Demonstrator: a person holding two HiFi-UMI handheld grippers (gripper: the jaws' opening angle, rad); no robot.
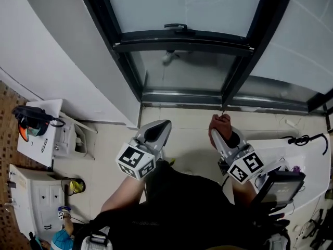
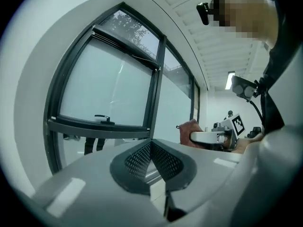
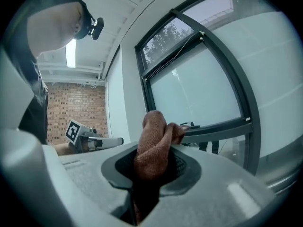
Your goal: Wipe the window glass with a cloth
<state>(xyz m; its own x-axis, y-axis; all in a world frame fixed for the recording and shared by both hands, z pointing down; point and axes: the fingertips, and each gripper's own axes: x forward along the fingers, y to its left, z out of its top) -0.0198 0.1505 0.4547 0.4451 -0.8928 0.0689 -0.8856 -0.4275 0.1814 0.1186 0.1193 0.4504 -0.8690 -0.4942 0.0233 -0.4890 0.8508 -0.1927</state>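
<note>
Fingers (image 3: pixel 182 169) of right gripper (image 3: pixel 154 167) clamped on bunched rust-brown terry cloth (image 3: pixel 154 138); its long axis runs along fingers, tip fwd toward window. Left gripper (image 2: pixel 151 160) alongside, fingers together. White desk (image 1: pixel 44 139) off left, beige tiled floor (image 1: pixel 190 137) ahead, then black-framed frosted window glass (image 1: pixel 200 72) w/ black handle (image 1: pixel 177 27).

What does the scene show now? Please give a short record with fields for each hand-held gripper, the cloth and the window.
left hand-held gripper: shut, empty
right hand-held gripper: shut on brown cloth
window glass: pale, in a dark frame
window handle: on the frame's horizontal bar
wiping: not yet begun; brown cloth held short of the glass
</note>
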